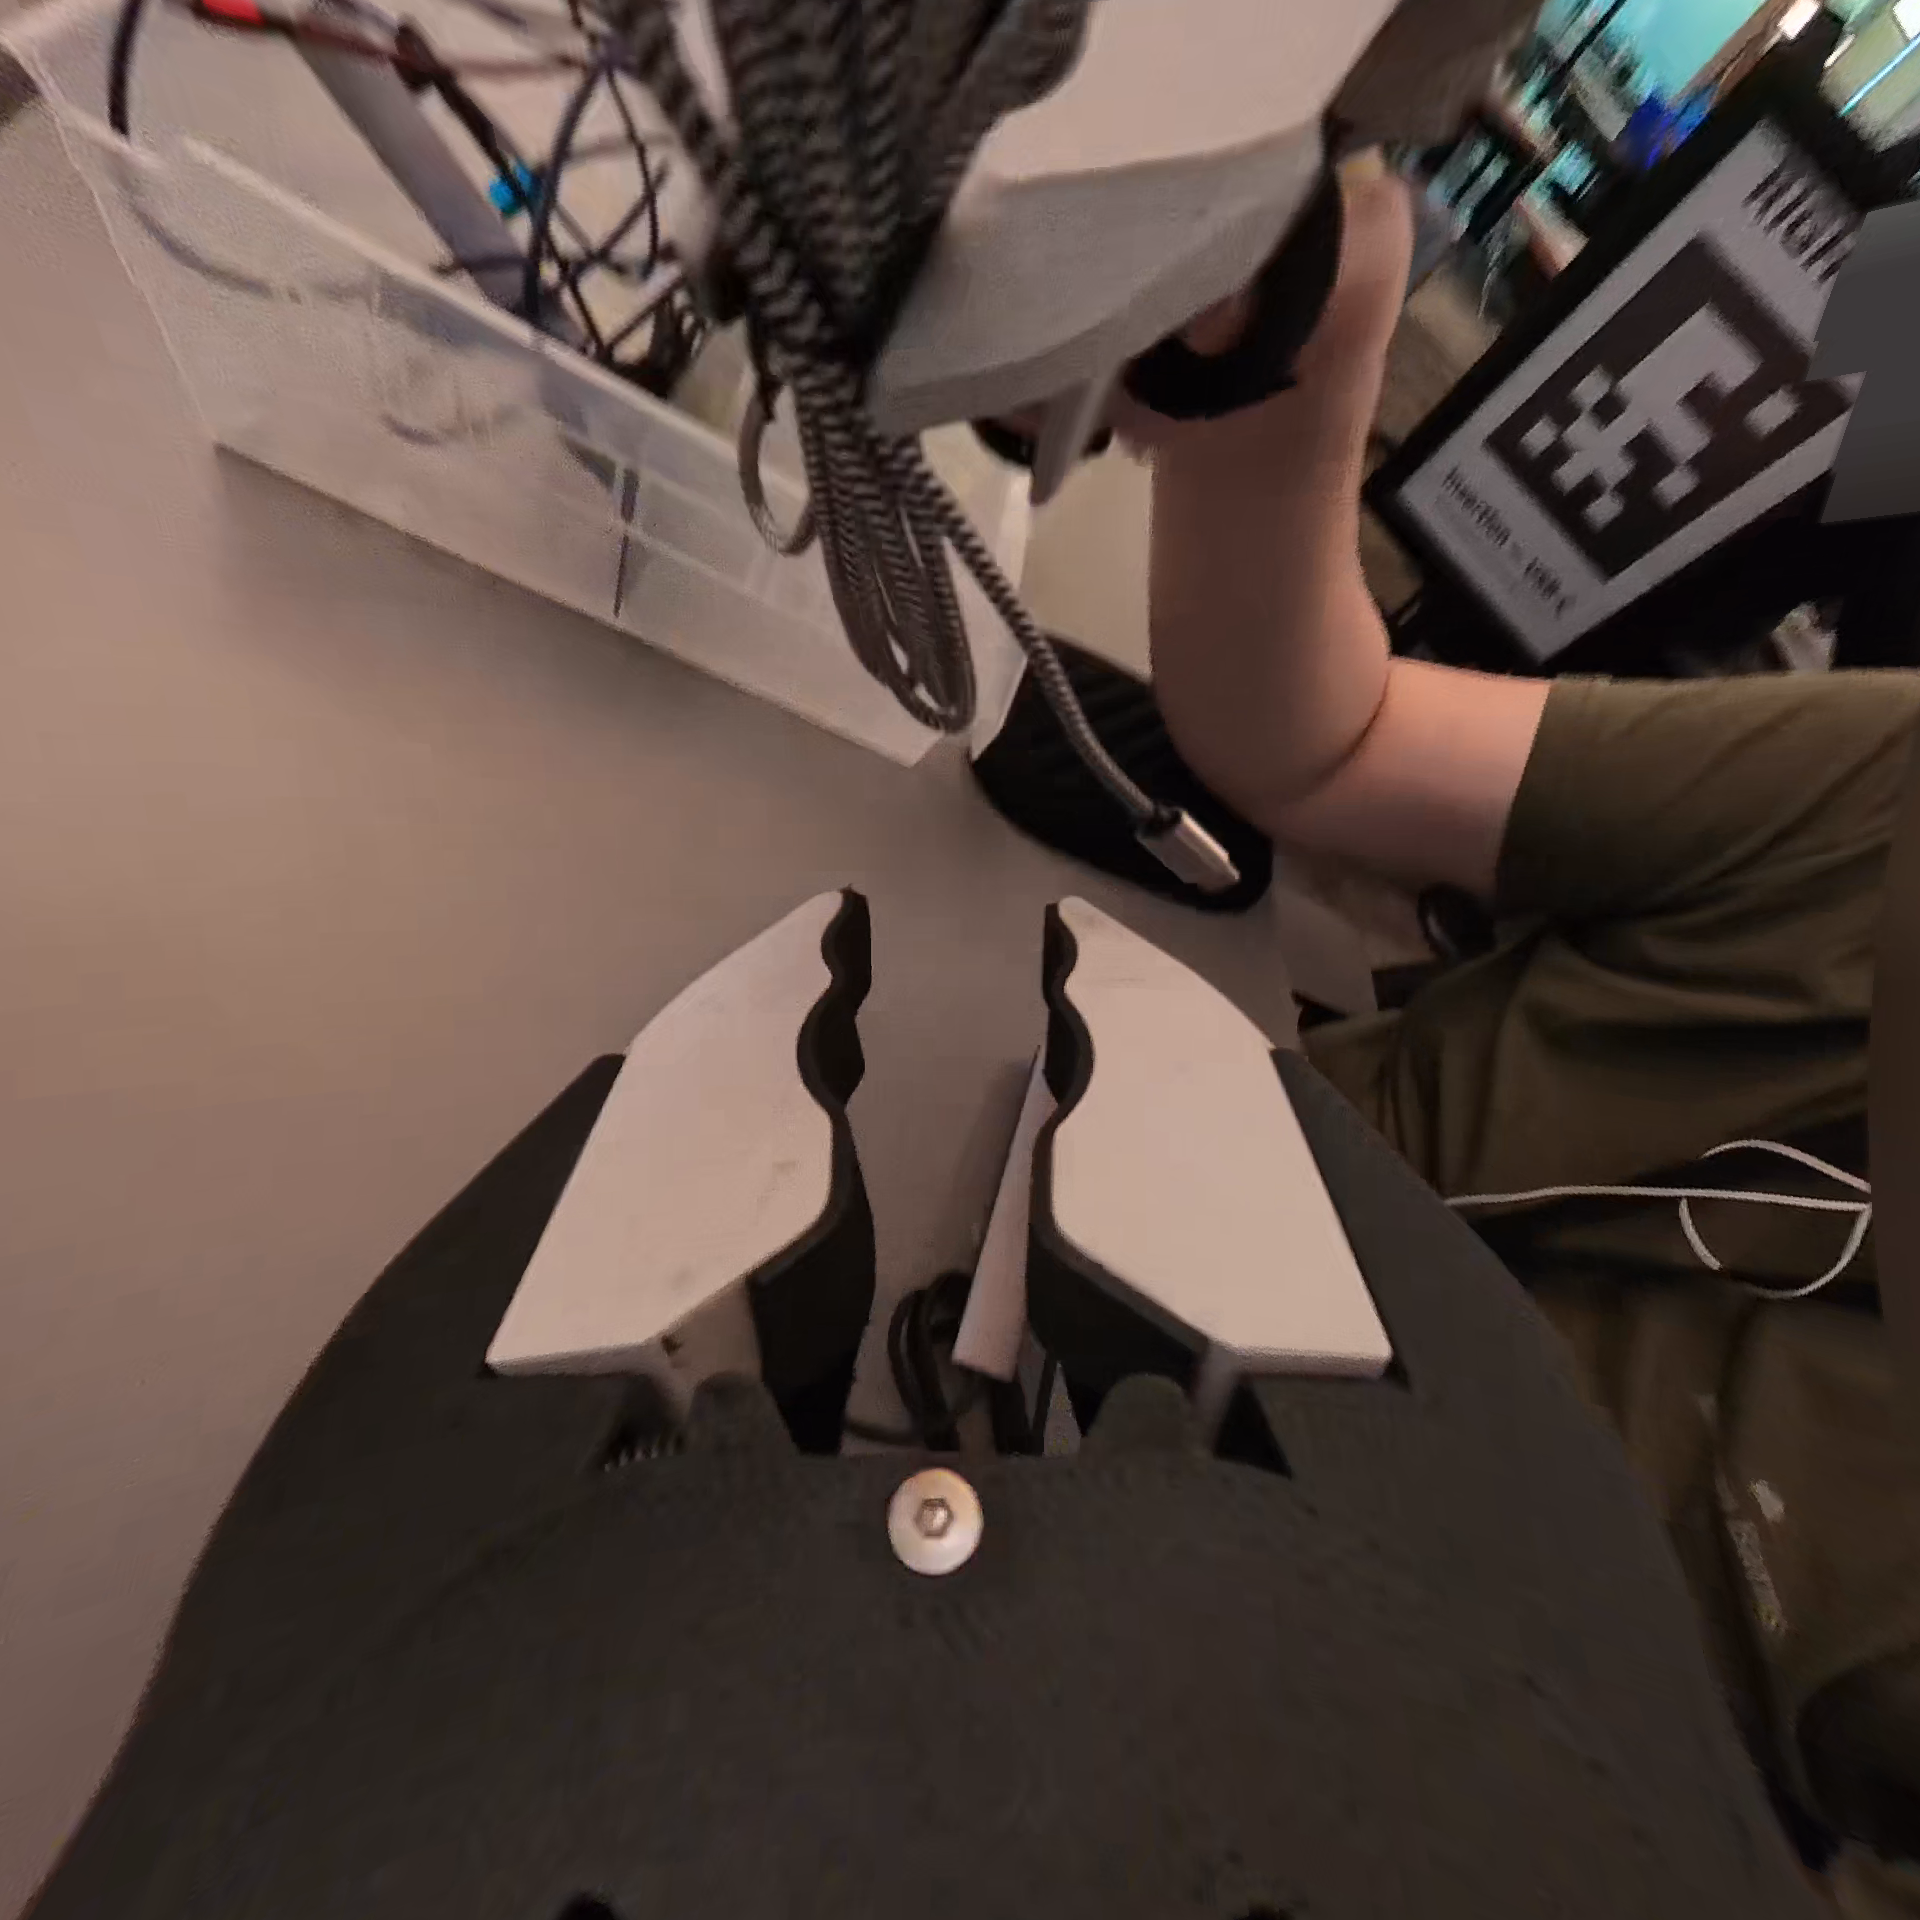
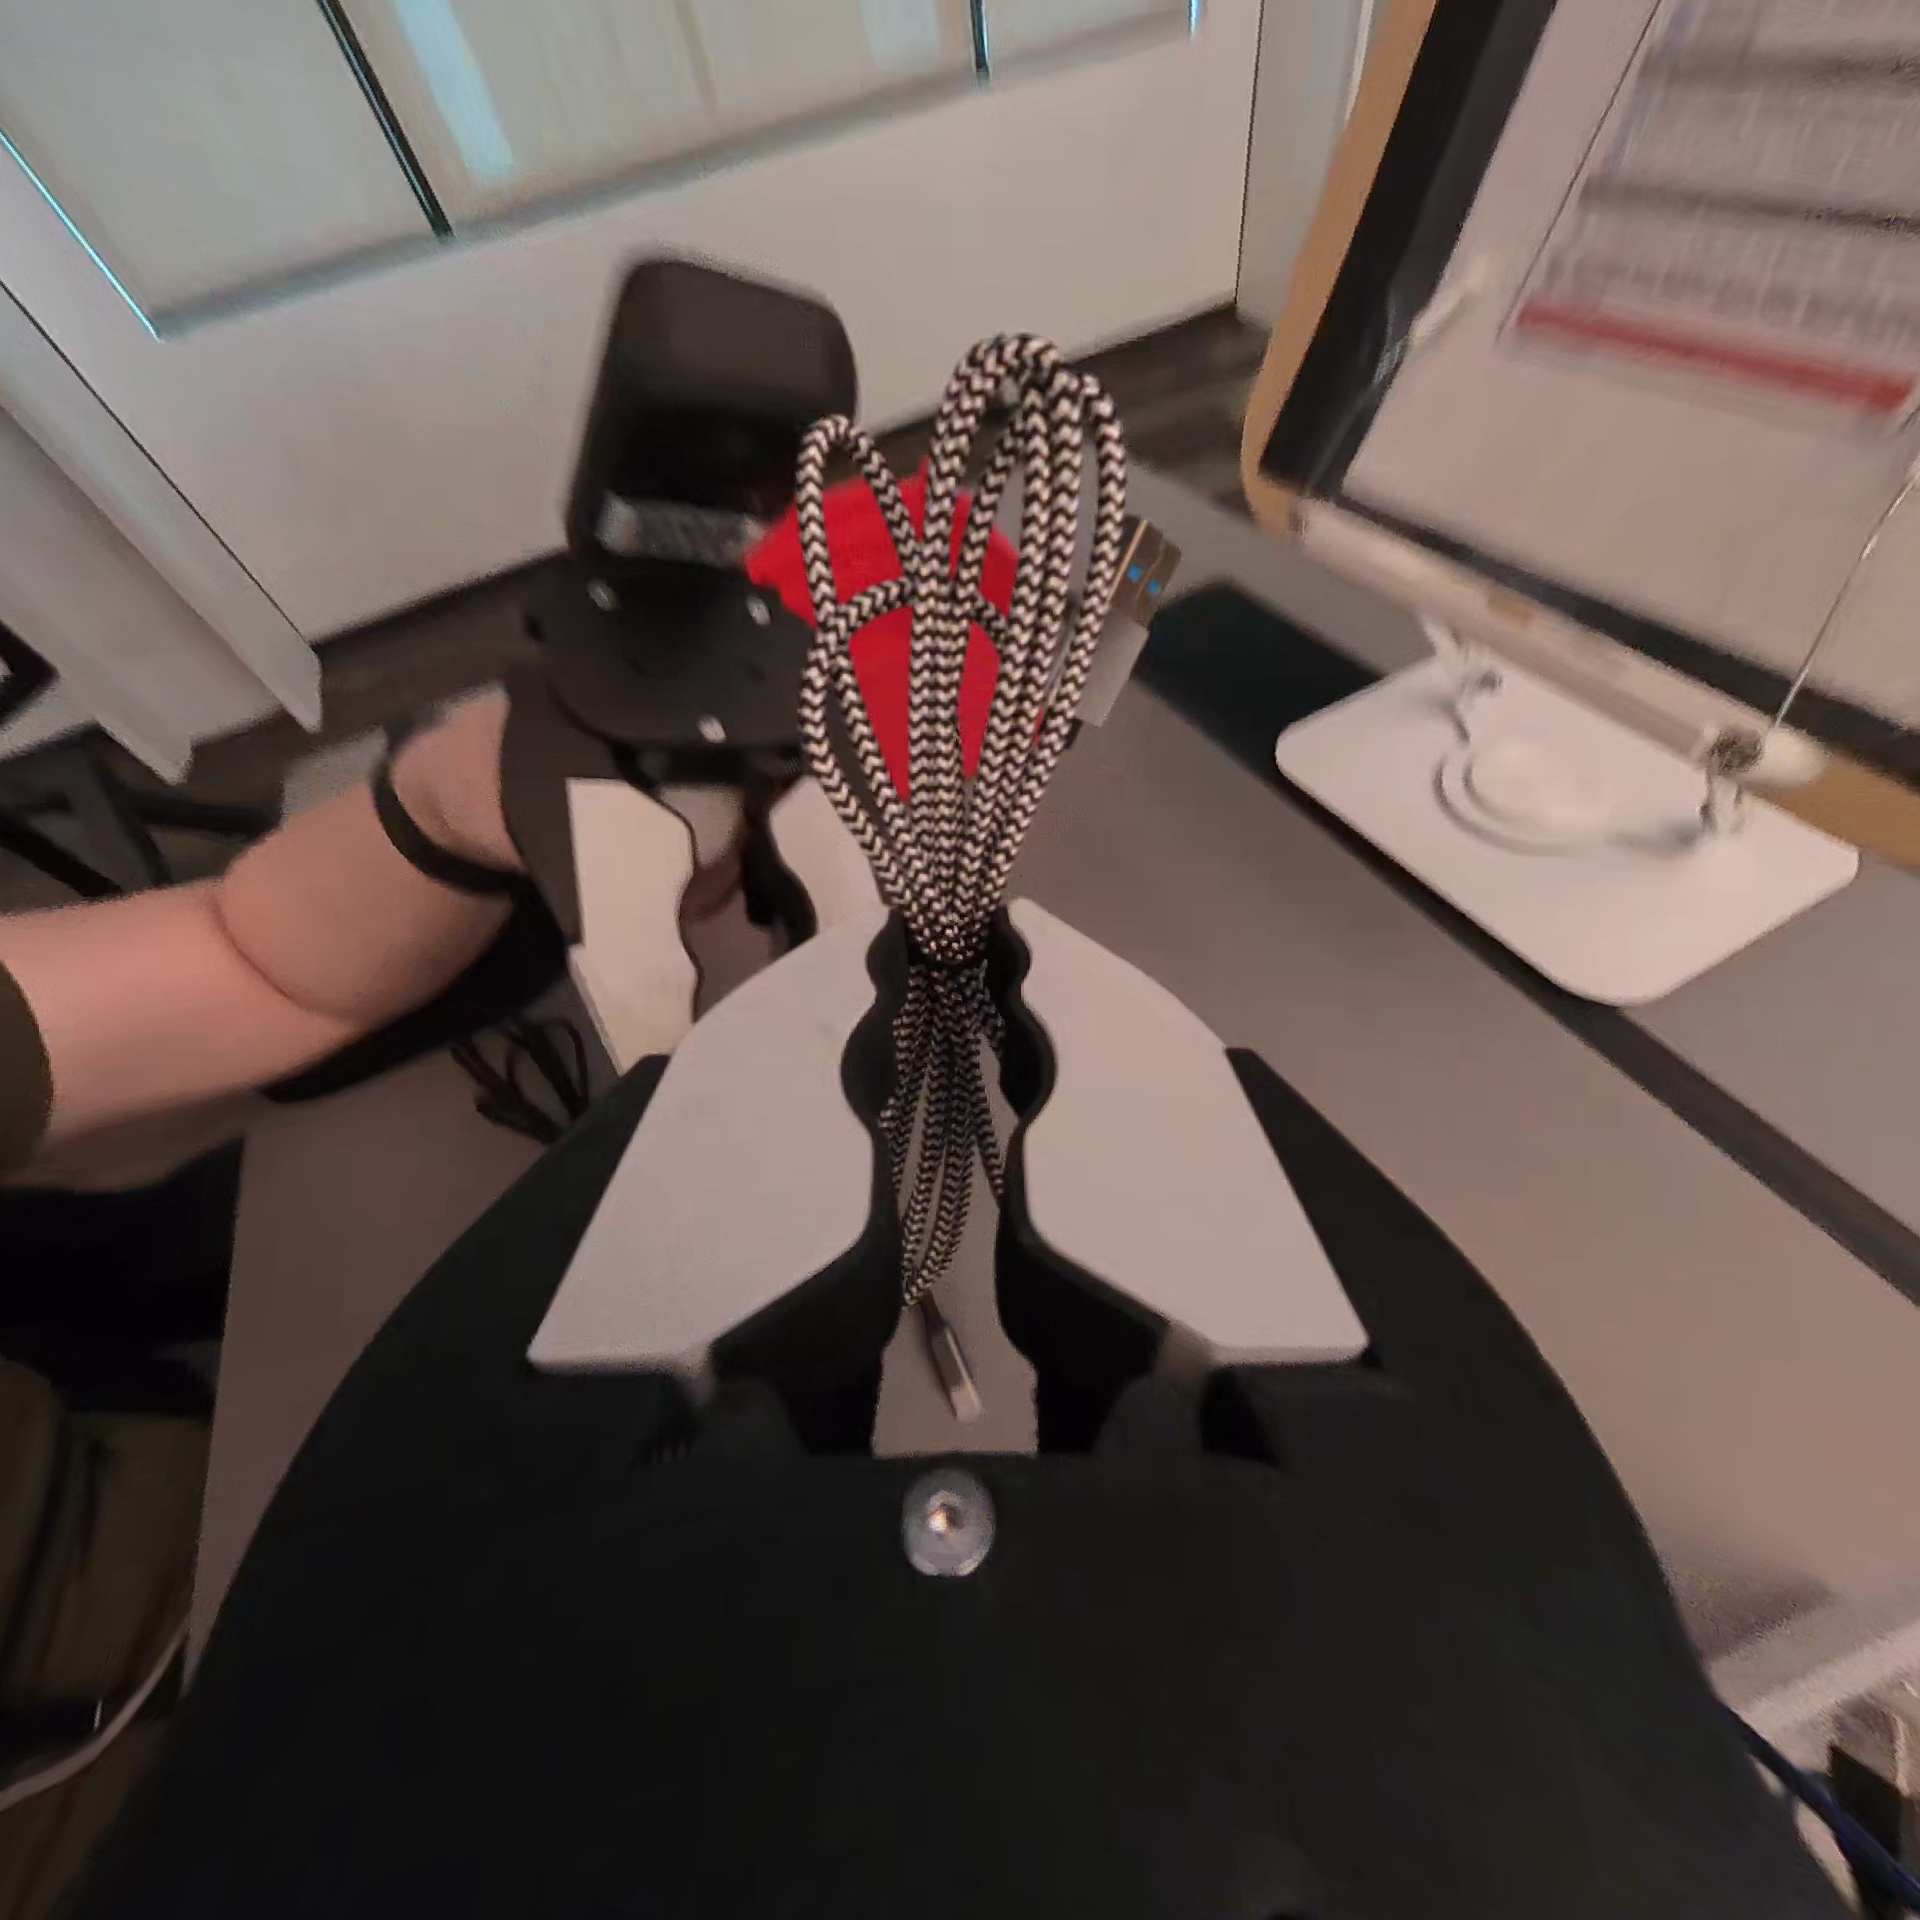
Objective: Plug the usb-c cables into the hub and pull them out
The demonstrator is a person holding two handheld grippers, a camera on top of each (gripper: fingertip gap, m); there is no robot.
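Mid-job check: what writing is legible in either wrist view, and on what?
Black-and-white marker sign: print above and below its pattern, not transcribed here.
Olive garment: small print, blurred.
Framed board: rows of print, blurred, unreadable.
Black device label: blurred.
Braided cable: none.

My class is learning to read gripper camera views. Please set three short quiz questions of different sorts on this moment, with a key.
1. True or false: the right gripper holds the braided cable bundle between its jaws.
2. Multiple choice: the left gripper is (A) shut on a plug, (B) open and holding nothing, (C) shut on the clear plastic bin.
3. Fill in: in the left wrist view, a silver ______ hangs at the loose end of the cable, above the white table.

Key: 1 true; 2 B; 3 connector.
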